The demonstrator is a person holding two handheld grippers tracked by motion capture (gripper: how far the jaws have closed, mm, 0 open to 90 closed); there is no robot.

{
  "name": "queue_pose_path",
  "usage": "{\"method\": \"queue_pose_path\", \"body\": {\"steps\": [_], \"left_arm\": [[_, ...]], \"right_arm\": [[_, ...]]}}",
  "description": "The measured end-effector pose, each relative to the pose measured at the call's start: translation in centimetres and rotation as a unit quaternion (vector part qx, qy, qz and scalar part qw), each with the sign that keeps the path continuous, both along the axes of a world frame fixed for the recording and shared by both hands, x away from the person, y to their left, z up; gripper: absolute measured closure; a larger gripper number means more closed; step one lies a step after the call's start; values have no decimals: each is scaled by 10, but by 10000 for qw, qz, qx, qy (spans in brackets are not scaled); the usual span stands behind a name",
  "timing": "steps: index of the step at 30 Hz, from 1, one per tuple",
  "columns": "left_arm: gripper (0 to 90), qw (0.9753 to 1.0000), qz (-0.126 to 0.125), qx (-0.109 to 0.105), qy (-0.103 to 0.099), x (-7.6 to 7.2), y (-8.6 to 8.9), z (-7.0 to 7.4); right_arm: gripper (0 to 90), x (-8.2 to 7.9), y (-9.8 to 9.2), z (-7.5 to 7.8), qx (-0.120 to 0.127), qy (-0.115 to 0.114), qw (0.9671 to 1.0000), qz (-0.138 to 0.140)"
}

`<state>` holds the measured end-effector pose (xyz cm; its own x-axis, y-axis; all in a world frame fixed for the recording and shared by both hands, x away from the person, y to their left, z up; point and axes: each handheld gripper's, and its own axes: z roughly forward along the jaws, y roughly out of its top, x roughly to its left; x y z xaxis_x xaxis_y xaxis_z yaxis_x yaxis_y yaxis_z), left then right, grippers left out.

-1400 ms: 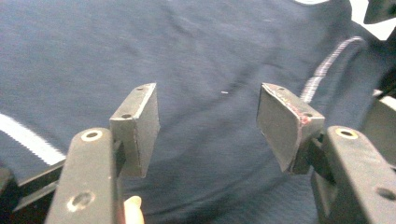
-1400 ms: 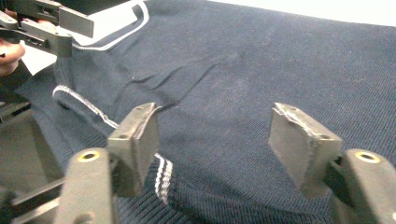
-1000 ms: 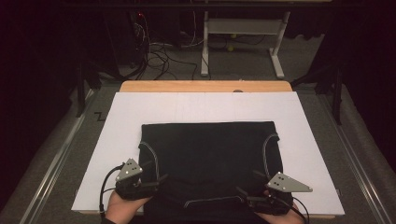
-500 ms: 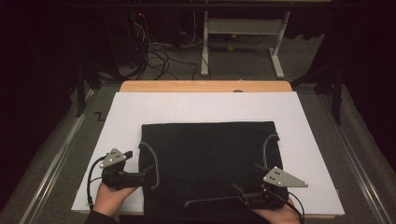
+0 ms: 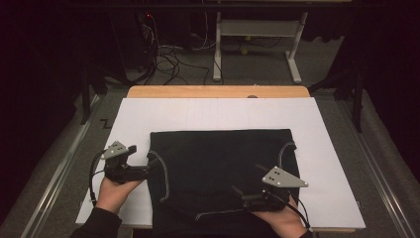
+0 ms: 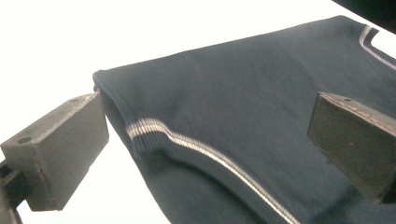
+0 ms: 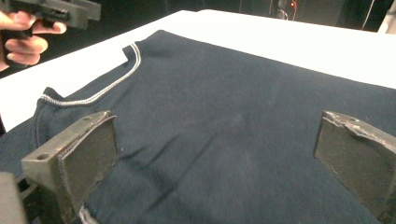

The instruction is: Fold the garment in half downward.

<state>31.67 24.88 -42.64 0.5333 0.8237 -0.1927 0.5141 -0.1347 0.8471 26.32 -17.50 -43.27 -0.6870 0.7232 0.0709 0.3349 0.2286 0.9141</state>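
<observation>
A dark navy garment point(image 5: 218, 158) with white-striped trim lies flat on the white board point(image 5: 198, 114). My left gripper point(image 5: 148, 169) is open at the garment's left edge. In the left gripper view the left gripper point(image 6: 208, 112) has its jaws wide apart on either side of the striped trim point(image 6: 196, 144), touching nothing. My right gripper point(image 5: 238, 190) is open, low over the garment's near right part. In the right gripper view the right gripper point(image 7: 217, 123) has cloth point(image 7: 233, 84) between its spread jaws. The other hand point(image 7: 23, 42) shows at the top left there.
The white board lies on a wooden table point(image 5: 218, 91) with bare board left, right and behind the garment. Beyond the table stand a metal desk frame point(image 5: 257, 29) and loose cables point(image 5: 168, 54) on the floor. Grey rails run along both table sides.
My left gripper has moved left and away from me, off the garment's near left corner to its left edge. My right gripper has shifted slightly forward and left.
</observation>
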Motion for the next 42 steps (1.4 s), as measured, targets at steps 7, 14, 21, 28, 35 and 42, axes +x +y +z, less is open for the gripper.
{"method": "queue_pose_path", "body": {"steps": [7, 14, 21, 28, 35, 42], "left_arm": [[0, 10000, 3, -19, -81, 17, 2, 5], [0, 9999, 80, -66, -55, 35, 12, 9], [0, 9996, 249, -97, -76, 53, 17, 11], [0, 9990, 432, -79, 30, 71, 17, 2], [0, 9981, 573, -71, 216, 90, 12, -17], [0, 9976, 515, 53, 470, 101, 7, -34]], "right_arm": [[0, 7, 26, 6, -110, -66, 9998, 128], [1, 8, 56, 6, -110, -80, 9994, 331], [1, 5, 87, 4, -118, -78, 9985, 520], [1, -1, 112, 6, -132, -89, 9972, 736], [1, -6, 129, 4, -141, -84, 9957, 917], [1, -7, 135, 0, -91, -56, 9954, 949]]}}
